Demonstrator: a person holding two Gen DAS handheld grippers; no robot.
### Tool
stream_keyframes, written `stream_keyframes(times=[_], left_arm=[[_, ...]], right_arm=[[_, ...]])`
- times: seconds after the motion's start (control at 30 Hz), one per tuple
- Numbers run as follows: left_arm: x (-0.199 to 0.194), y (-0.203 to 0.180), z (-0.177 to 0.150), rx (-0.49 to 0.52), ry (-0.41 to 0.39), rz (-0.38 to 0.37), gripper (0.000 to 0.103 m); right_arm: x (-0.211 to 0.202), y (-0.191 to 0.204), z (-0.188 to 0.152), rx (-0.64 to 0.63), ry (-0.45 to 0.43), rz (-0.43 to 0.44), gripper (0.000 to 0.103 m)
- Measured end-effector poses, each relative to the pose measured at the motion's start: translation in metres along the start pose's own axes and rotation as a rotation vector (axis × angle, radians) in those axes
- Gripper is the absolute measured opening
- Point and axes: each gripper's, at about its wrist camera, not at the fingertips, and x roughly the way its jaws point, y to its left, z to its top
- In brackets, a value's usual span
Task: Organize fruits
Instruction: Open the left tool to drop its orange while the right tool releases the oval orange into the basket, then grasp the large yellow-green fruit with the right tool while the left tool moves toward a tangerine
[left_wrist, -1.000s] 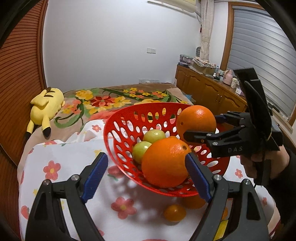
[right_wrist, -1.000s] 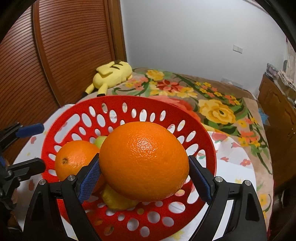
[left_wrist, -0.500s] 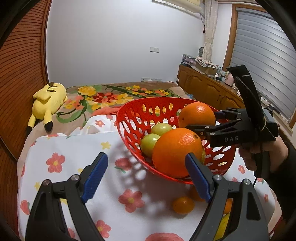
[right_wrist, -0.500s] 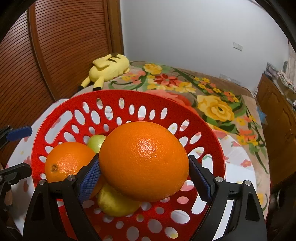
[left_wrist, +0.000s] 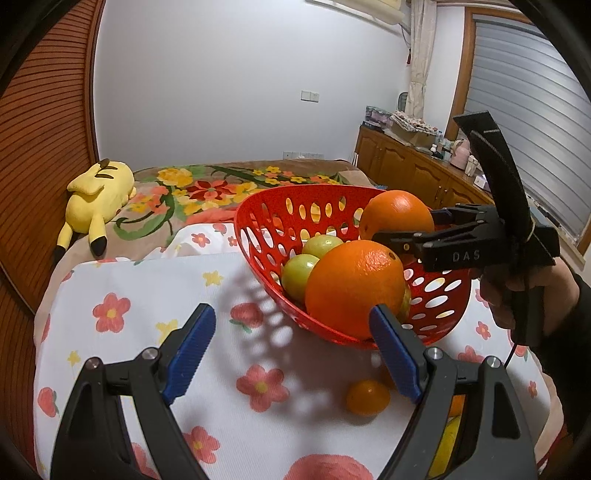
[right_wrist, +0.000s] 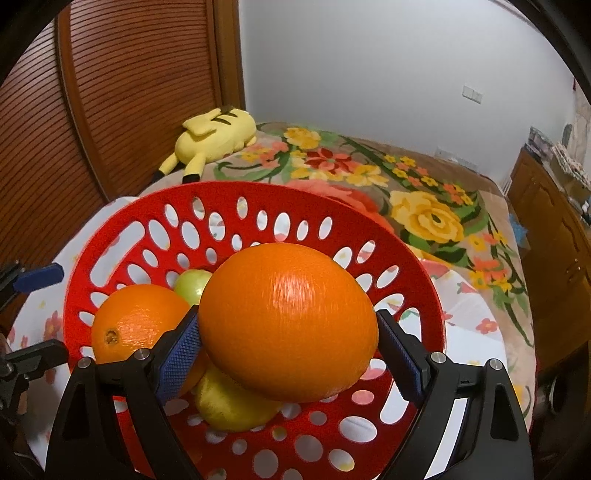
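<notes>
Yellow plush toy (left_wrist: 96, 186) lies far left on floral bedspread (left_wrist: 207, 190). White flowered cloth (left_wrist: 147, 314) covers the near surface. Wooden cabinet (left_wrist: 406, 173) far right, slatted wooden door (right_wrist: 122, 92) left.

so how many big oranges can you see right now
2. One orange is held in the right gripper above the red basket; the other orange lies inside the basket beside the green fruits. More could be hidden underneath.

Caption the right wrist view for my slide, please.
Right gripper holds an orange above the red basket of fruit.
</notes>
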Motion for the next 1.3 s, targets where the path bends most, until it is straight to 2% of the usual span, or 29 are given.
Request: stream_keyframes(times=[0.23, 0.27, 0.33, 0.47, 0.63, 0.97, 1.1, 1.3], left_arm=[[-0.005, 0.001, -0.005, -0.005, -0.003, 0.002, 0.086], [-0.006, 0.001, -0.006, -0.005, -0.004, 0.002, 0.086], [-0.009, 0.000, -0.007, -0.004, -0.006, 0.002, 0.086], [-0.017, -0.002, -0.010, -0.006, -0.019, -0.005, 0.086], [-0.029, -0.008, -0.017, -0.004, -0.028, -0.022, 0.086], [-0.061, -0.027, -0.041, 0.047, -0.071, -0.027, 0.086], [-0.073, -0.031, -0.053, 0.047, -0.084, -0.022, 0.086], [-0.087, -0.034, -0.075, 0.061, -0.097, 0.004, 0.086]], right_arm=[[-0.005, -0.004, 0.002, 0.033, -0.005, 0.021, 0.092], [-0.009, -0.005, 0.003, 0.040, -0.026, 0.022, 0.093], [-0.022, -0.008, 0.007, 0.066, -0.067, 0.048, 0.093], [-0.051, -0.002, 0.016, 0.057, -0.125, 0.041, 0.093], [-0.096, 0.010, 0.004, 0.052, -0.188, 0.026, 0.093], [-0.166, 0.031, -0.063, 0.092, -0.279, 0.011, 0.093], [-0.179, 0.038, -0.094, 0.101, -0.284, -0.014, 0.093], [-0.175, 0.052, -0.141, 0.149, -0.265, -0.001, 0.092]])
